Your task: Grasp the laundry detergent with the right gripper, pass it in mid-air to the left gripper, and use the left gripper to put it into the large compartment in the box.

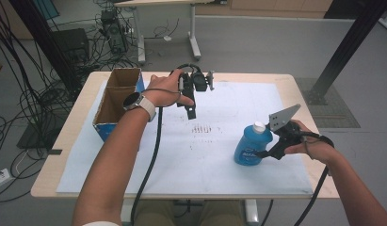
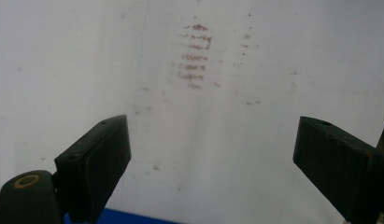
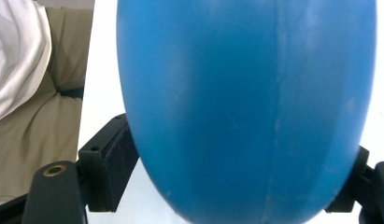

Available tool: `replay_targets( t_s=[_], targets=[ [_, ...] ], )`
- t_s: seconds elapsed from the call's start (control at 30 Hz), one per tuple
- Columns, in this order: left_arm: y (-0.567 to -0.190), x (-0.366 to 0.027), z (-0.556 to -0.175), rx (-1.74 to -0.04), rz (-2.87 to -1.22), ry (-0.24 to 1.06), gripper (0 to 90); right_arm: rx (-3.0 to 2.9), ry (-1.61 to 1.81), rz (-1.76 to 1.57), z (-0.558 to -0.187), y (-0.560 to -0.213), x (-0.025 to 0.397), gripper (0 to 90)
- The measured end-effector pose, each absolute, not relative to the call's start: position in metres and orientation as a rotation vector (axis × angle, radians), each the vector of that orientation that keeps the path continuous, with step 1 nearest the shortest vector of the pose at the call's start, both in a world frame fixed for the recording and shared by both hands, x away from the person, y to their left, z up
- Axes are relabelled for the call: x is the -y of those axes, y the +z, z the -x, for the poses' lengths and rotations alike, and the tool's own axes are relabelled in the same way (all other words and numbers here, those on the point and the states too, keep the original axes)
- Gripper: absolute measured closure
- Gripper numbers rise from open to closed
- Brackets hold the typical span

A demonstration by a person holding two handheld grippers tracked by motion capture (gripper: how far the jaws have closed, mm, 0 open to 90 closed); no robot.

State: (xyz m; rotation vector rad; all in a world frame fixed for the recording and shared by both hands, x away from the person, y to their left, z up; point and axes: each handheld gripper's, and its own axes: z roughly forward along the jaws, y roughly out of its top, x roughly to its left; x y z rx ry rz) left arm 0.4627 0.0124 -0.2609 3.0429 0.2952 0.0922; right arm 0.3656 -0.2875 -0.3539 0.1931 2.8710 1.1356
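Bottle label: blue bottle (image 1: 251, 144) carries a white-lettered label on its front in the high view; lettering too small and blurred to read.
Bottle rear face: plain blue in the right gripper view, no print.
Paper sheet: white sheet (image 1: 229, 113) bears rows of reddish-brown smudges (image 2: 194, 56); not legible as characters.
Cardboard box: box (image 1: 116, 96) without readable marking.

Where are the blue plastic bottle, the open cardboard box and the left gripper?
blue plastic bottle (image 1: 250, 147): high view, on its label.
open cardboard box (image 1: 102, 110): high view, inner left wall.
left gripper (image 2: 210, 158): left gripper view, between its open jaws.
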Motion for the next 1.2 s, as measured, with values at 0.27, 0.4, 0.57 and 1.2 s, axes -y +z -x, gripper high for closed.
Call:
replay_targets(
  t_s=[0.27, 0.4, 0.57, 1.2],
  targets=[
    [-0.2611, -0.0118, -0.4628, -0.295, -3.046, 0.090, 11.5, -2.863, 1.151, -0.203, -0.3657, -0.3566, 0.2885, 22.0],
    [-0.2611, -0.0114, -0.4627, -0.295, -3.047, 0.089, 11.5, -2.858, 1.162, -0.197, -0.3659, -0.3575, 0.2890, 23.1],
    [-0.2615, -0.0111, -0.4625, -0.296, -3.046, 0.089, 11.5, -2.856, 1.164, -0.202, -0.3654, -0.3581, 0.2895, 23.0],
    [-0.2630, -0.0110, -0.4625, -0.297, -3.044, 0.088, 11.5, -2.848, 1.187, -0.176, -0.3660, -0.3617, 0.2888, 27.9]
  ],
)
